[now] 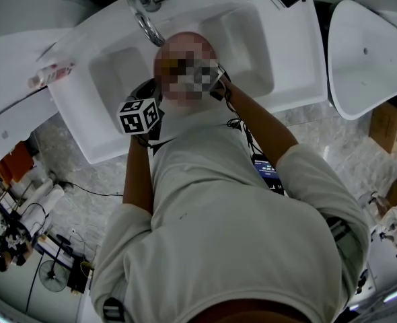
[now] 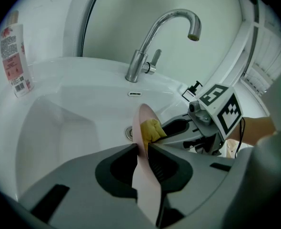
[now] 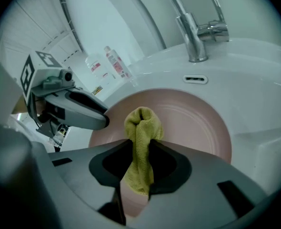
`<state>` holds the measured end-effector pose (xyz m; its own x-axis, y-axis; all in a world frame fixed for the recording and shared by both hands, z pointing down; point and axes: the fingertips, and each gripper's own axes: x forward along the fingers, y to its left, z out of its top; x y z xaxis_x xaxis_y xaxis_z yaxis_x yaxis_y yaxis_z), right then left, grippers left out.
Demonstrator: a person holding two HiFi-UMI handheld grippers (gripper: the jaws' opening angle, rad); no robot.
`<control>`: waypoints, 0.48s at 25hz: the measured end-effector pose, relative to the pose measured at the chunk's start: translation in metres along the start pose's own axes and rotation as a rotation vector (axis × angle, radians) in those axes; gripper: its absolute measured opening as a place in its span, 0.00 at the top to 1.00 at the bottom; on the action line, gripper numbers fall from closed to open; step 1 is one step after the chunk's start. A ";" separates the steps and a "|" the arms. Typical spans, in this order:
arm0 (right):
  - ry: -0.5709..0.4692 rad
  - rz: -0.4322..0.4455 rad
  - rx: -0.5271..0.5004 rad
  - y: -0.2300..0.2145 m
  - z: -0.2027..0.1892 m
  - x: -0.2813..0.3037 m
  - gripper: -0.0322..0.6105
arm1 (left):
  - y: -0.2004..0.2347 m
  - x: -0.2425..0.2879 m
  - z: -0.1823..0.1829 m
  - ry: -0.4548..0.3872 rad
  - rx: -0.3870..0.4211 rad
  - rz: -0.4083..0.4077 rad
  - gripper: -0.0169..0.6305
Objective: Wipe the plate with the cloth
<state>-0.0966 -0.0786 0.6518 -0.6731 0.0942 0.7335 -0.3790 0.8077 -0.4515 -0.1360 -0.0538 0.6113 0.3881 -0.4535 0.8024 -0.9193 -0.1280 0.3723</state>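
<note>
White sink basin [image 1: 118,66] below a chrome faucet [image 2: 155,37], with a pink plate held on edge over it and a yellow cloth brought to its face.

The left tool [image 2: 141,149] is closed on the rim of the plate [image 2: 143,175], which is seen edge-on in the left gripper view, its line running from 6 to 12 o'clock. The cloth [image 3: 140,132] is clamped, bunched, in the right tool [image 3: 139,147], and the plate's face lies straight ahead of it at 12 o'clock, so wiping is judged to fall to the right tool. The full round face is shown only in the right gripper view; cloth apparently touching plate is shown from the side in the left gripper view. Plate and cloth are not shown in the head view.
</note>
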 end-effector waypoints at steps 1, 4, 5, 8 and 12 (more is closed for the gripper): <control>0.017 0.017 -0.027 0.007 -0.004 0.001 0.80 | 0.000 0.000 0.000 0.001 -0.001 0.001 0.85; 0.072 0.063 -0.102 0.024 -0.019 0.004 0.80 | 0.003 0.000 -0.002 0.010 -0.005 0.009 0.85; 0.085 0.077 -0.119 0.027 -0.025 0.006 0.80 | 0.004 0.000 -0.003 0.014 -0.009 0.011 0.85; 0.120 0.106 -0.128 0.031 -0.042 0.010 0.80 | 0.006 0.000 -0.005 0.019 -0.023 0.013 0.85; 0.240 0.101 -0.140 0.025 -0.069 0.005 0.80 | 0.008 0.000 -0.007 0.017 -0.038 0.015 0.85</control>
<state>-0.0657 -0.0174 0.6793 -0.5271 0.3001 0.7951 -0.2149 0.8581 -0.4663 -0.1429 -0.0484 0.6176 0.3755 -0.4397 0.8159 -0.9220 -0.0876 0.3771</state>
